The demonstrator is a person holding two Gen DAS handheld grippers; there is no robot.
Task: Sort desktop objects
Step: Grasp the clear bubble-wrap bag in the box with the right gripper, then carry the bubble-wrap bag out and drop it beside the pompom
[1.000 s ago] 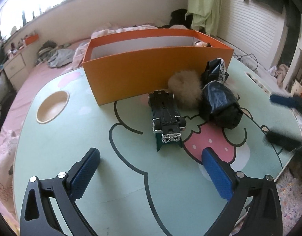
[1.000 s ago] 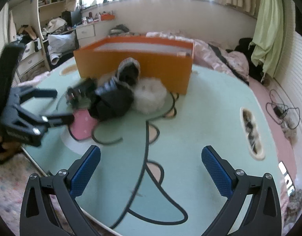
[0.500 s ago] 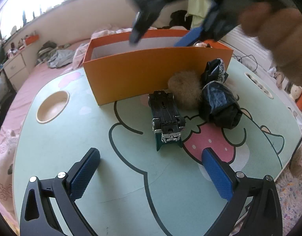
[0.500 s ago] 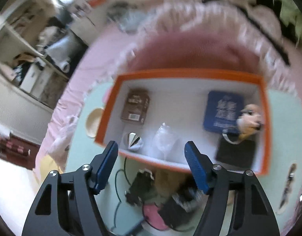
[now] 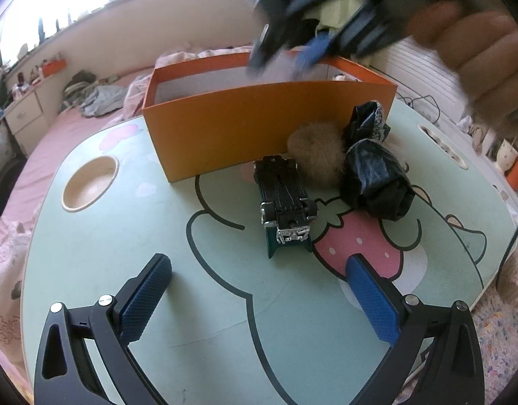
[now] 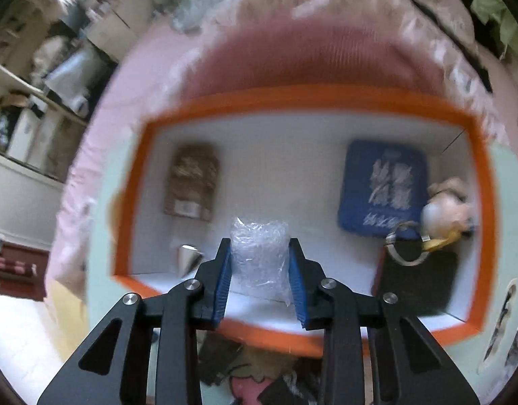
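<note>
The right gripper (image 6: 259, 270), above the orange cardboard box (image 6: 306, 96), is closing its jaws on a crinkled clear plastic wrapper (image 6: 259, 253) standing lengthwise between them, while the left gripper (image 5: 259, 300) hangs open over the counter (image 5: 124, 236).

My jaws' pads (image 5: 146, 298) are blue rubbery plastic w/ a fine knurled, matt grain; frames are smooth black plastic w/ shiny metal screws. Tabletop (image 5: 100, 236) is smooth, matt printed board. Orange box (image 5: 259, 125) looks like matt cardboard, white inside. Toy car (image 5: 284, 202): glossy black plastic, chrome trim. Pom-pom (image 5: 314, 157) fluffy. Black bag (image 5: 373, 177) crinkly, shiny. Clear wrap (image 6: 259, 253) between my right pads is crinkled, glossy film.
</note>
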